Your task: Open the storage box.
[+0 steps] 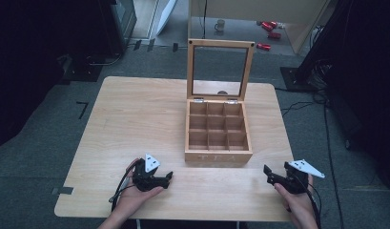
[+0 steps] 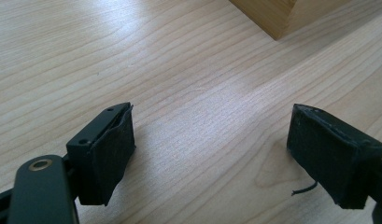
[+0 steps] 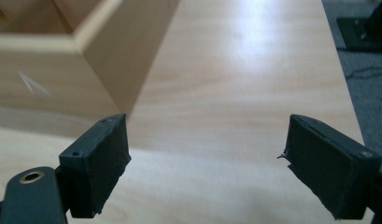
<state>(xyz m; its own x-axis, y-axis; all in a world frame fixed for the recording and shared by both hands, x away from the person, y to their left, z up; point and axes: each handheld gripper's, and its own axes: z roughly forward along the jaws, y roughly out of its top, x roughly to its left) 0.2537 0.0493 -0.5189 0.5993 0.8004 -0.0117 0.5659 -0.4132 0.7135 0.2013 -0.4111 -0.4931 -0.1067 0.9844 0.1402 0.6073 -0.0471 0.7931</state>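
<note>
Both hands are low at the near edge of the surface [image 1: 135, 114], one pair of tongs in each. The left tongs [image 1: 169, 177] sit in front of the box's near left corner, pointing right along the wood. In the left gripper view the left tongs are spread wide, jaws far apart, bare wood grain between the pads and nothing gripped; a thin loose thread curls from the right pad. A corner of the box [image 2: 282, 16] shows at the top, well apart from the jaws.

Over to the right tongs [image 1: 267, 171], near the right edge, aimed left toward the box. They are wide open too, empty, with plain surface between the pads. In the right gripper view the box corner looms just past the left jaw, near it but not touching as far as can be told.

The wooden box [image 1: 218, 155] stands mid-surface between the two hands, lid [image 1: 220, 71] upright with its glass pane, nine compartments [image 1: 217, 125] open to the camera, letters on its front wall.
</note>
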